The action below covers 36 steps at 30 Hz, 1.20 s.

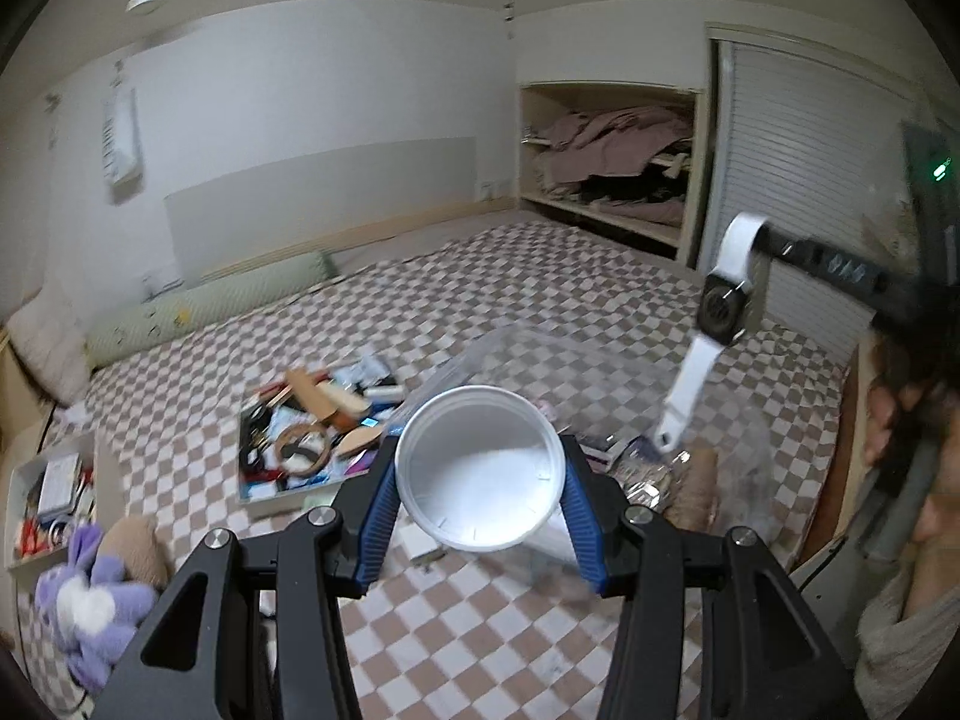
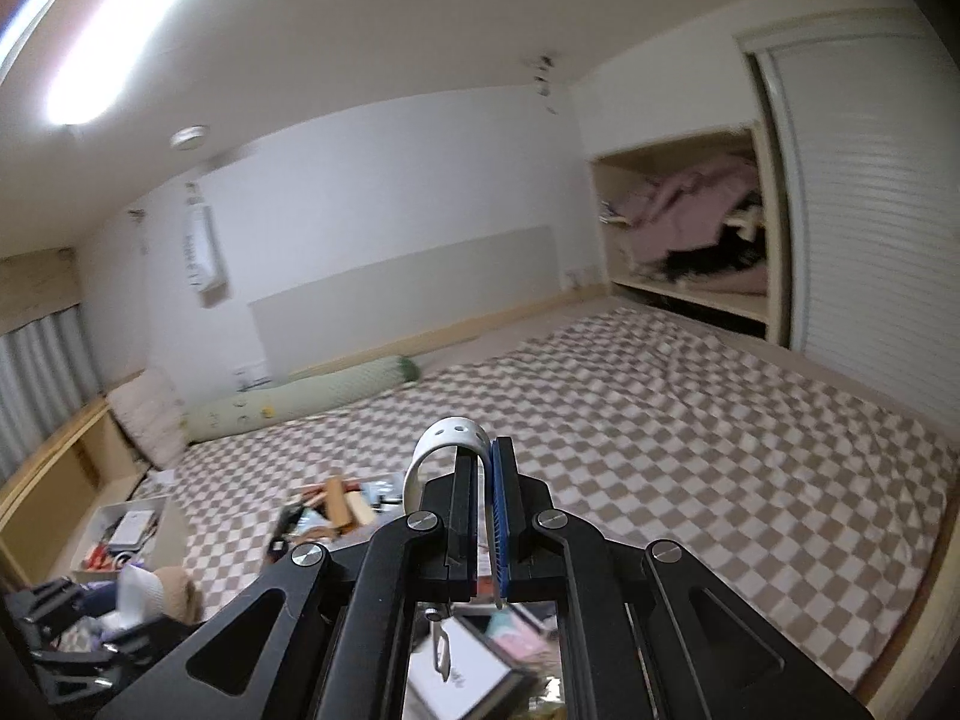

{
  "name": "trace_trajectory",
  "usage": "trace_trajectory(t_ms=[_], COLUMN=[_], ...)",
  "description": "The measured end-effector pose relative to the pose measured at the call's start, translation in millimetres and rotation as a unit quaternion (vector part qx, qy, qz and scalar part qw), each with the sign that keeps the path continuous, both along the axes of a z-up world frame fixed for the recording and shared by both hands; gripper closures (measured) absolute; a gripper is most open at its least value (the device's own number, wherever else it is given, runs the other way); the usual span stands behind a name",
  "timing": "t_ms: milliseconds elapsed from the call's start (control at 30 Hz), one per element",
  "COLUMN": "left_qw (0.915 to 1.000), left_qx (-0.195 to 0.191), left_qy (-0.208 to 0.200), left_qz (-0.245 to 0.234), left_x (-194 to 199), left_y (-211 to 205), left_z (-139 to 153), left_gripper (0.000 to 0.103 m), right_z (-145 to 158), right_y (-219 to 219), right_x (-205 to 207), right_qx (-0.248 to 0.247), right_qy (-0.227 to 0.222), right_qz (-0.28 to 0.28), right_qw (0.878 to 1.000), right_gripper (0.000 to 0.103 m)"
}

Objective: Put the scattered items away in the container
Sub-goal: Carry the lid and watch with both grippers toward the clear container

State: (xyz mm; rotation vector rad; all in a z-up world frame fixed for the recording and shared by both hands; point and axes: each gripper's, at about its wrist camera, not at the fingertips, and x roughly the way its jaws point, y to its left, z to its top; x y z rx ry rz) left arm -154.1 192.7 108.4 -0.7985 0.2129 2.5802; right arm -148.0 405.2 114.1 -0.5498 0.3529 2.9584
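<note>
My left gripper (image 1: 480, 471) is shut on a round white plastic container (image 1: 480, 468), holding it by its sides with the open mouth facing the camera; it looks empty. A smartwatch with a white strap (image 1: 717, 324) hangs in the air at the upper right, above and to the right of the container, held by my right gripper (image 1: 774, 246). In the right wrist view my right gripper (image 2: 485, 480) is shut on the white strap (image 2: 447, 441), which loops over the left finger. The watch face is hidden there.
A flat box full of scattered items (image 1: 306, 432) lies on the checked bed cover (image 1: 480, 618). A clear plastic bag (image 1: 540, 354) and packets (image 1: 648, 468) lie behind the container. A white bin (image 1: 42, 492) and purple plush (image 1: 90, 600) sit left. A person's head (image 1: 924, 456) is right.
</note>
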Motion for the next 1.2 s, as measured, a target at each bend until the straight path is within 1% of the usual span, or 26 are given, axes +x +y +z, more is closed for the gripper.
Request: trace_trajectory(t_ms=[133, 233, 300, 367, 433, 600, 733, 867, 1033, 1100, 1200], left_qw=[0.9996, 0.9988, 0.9984, 0.9984, 0.9984, 0.9986, 0.9982, 0.998, 0.9972, 0.997, 0.9965], left_qx=[0.009, 0.017, 0.009, -0.006, -0.012, -0.006, 0.008, 0.009, 0.017, 0.016, 0.018], left_qy=[0.007, 0.005, 0.005, 0.008, 0.007, -0.012, -0.031, -0.04, -0.056, -0.06, -0.068], left_qz=[-0.025, -0.046, -0.056, -0.056, -0.055, -0.052, -0.05, -0.047, -0.047, -0.046, -0.044], left_x=[-6.5, -11.7, -16.3, -23.4, -31.6, -58.5, -77.1, -88.6, -96.6, -98.0, -99.7], left_y=[20.1, 28.4, 32.3, 35.1, 34.6, 28.9, 25.2, 24.5, 23.8, 23.9, 21.6], left_z=[3.9, 1.3, -4.5, -10.7, -16.9, -32.1, -42.1, -49.9, -55.5, -57.9, -61.6], left_gripper=[0.053, 0.053, 0.053, 0.053, 0.053, 0.053, 0.053, 0.053, 0.053, 0.053, 0.053], right_z=[-10.8, -24.2, -32.6, -42.4, -49.8, -65.2, -77.3, -91.4, -102.4, -106.7, -119.7], right_y=[10.8, 14.4, 13.8, 12.3, 8.7, 1.2, -11.8, -25.5, -37.7, -44.4, -54.0], right_x=[-13.6, -28.5, -38.5, -50.8, -60.2, -86.7, -107.2, -125.7, -139.6, -144.9, -152.0], right_qx=[0.017, 0.021, 0.022, 0.026, 0.028, 0.031, 0.044, 0.058, 0.077, 0.091, 0.121], right_qy=[-0.031, -0.057, -0.074, -0.091, -0.104, -0.129, -0.149, -0.175, -0.192, -0.202, -0.233], right_qz=[-0.032, -0.044, -0.048, -0.05, -0.048, -0.046, -0.044, -0.04, -0.041, -0.04, -0.033], right_qw=[0.999, 0.997, 0.996, 0.994, 0.993, 0.99, 0.987, 0.982, 0.978, 0.974, 0.964], right_gripper=[0.098, 0.098, 0.098, 0.098, 0.098, 0.098, 0.098, 0.098, 0.098, 0.098, 0.098])
